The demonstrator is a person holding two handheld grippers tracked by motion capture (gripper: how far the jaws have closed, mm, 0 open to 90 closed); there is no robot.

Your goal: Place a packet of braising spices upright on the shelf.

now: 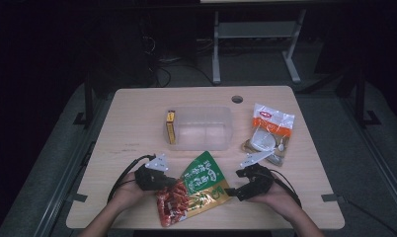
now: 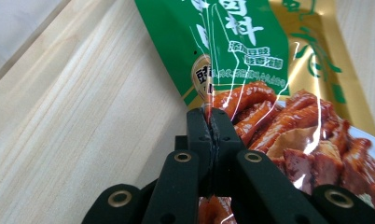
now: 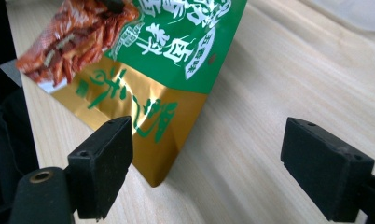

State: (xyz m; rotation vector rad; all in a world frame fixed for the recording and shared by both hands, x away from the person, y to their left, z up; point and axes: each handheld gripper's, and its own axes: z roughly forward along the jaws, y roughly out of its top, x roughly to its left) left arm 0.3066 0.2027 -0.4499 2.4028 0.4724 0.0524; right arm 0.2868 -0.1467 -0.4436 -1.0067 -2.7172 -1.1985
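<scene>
while the green and gold snack bag (image 1: 199,190) lies flat on the table (image 1: 137,123) at its near edge, between your two hands, your left gripper (image 2: 210,122) pinches the bag's edge with its jaws clamped tight on the foil, right where the picture of red meat begins. your right gripper (image 3: 206,161) sits just beside the bag's gold corner with its jaws spread wide and nothing pressed between them. behind the bag stands a clear tub (image 1: 200,127), and a white and orange packet (image 1: 270,131) lies to its right.
</scene>
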